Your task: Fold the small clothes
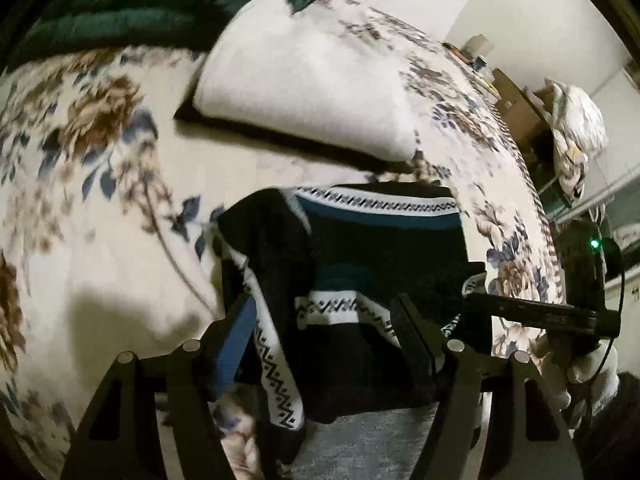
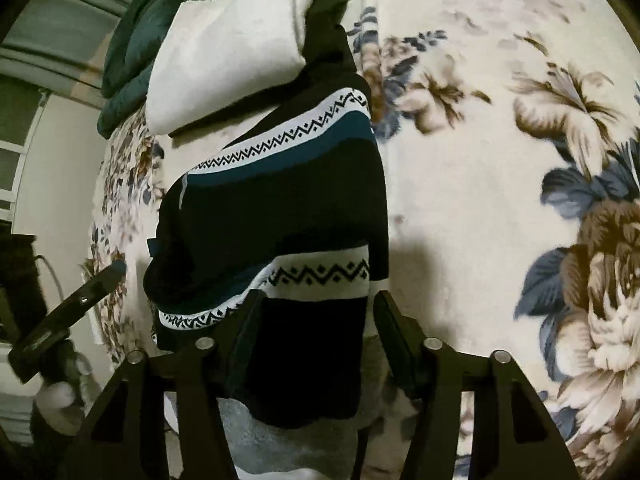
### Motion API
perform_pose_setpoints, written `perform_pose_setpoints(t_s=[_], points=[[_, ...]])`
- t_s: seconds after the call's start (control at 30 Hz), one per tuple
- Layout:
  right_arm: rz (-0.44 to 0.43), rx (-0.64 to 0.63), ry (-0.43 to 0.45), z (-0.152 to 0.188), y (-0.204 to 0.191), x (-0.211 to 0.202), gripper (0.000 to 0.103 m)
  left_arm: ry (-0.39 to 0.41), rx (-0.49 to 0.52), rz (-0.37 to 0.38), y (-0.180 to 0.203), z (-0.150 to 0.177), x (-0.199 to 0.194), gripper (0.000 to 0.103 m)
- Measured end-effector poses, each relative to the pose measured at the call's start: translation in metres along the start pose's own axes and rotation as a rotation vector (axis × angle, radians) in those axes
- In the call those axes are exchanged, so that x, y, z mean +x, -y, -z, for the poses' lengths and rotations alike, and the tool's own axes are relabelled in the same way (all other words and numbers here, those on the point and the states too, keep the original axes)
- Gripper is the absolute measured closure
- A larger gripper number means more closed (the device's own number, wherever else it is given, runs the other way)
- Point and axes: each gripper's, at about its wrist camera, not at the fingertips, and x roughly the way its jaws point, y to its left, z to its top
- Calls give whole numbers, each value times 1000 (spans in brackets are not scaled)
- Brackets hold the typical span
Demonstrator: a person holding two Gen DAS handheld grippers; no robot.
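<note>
A dark knit sweater [image 1: 372,248] with white zigzag bands and a teal stripe lies on the floral bedspread [image 1: 100,168]. My left gripper [image 1: 324,316] hangs over its near end, jaws wide, with the body and a folded-in sleeve between them. In the right wrist view the sweater [image 2: 280,208] stretches away from me. My right gripper [image 2: 316,312] straddles its dark hem panel, and a thin gap shows at the right finger [image 2: 390,320]. Each gripper also shows from the side in the other's view: the right gripper [image 1: 484,302], the left gripper [image 2: 112,274], each in a white-gloved hand [image 1: 584,376].
A folded white cloth [image 1: 304,92] lies on a dark piece just beyond the sweater. A dark green blanket [image 1: 160,4] is bunched at the far side. Grey fabric [image 1: 360,440] shows below the sweater's near edge. Furniture and a pale bundle [image 1: 576,128] stand past the bed's right edge.
</note>
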Motion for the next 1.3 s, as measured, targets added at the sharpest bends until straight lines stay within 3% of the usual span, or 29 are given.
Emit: perform_pose_setpoints(t_s=[0.03, 0.1, 0.17, 0.33, 0.53, 0.57, 0.6, 0.63, 0.7, 0.97, 1.13, 1.3], points=[[2, -2, 1, 0, -2, 2, 61, -10, 10, 12, 2, -3, 7, 35], [29, 1, 20, 2, -2, 3, 86, -62, 9, 48, 1, -8, 33, 35], [31, 16, 45, 3, 0, -1, 94, -139, -4, 78, -1, -10, 61, 35], [60, 60, 104, 8, 8, -18, 96, -162, 34, 96, 5, -11, 72, 35], [12, 114, 74, 6, 21, -9, 95, -135, -65, 153, -8, -9, 77, 37], [-5, 131, 55, 4, 23, -6, 94, -114, -77, 159, -10, -9, 76, 45], [-12, 143, 47, 3, 25, -5, 93, -99, -77, 147, -10, -10, 73, 64], [-20, 155, 40, 1, 28, -3, 93, -77, -73, 127, -9, -10, 69, 74], [-33, 161, 28, 0, 30, -1, 93, -33, -82, 130, -10, -9, 57, 87], [-42, 107, 120, 8, 5, -34, 96, 111, -100, 109, -2, -2, -5, 89], [-54, 74, 181, 3, -23, -67, 96, 190, -123, 109, 0, -17, -36, 89], [-32, 34, 222, -36, -50, -73, 96, 195, -171, 103, -22, -64, -11, 89]])
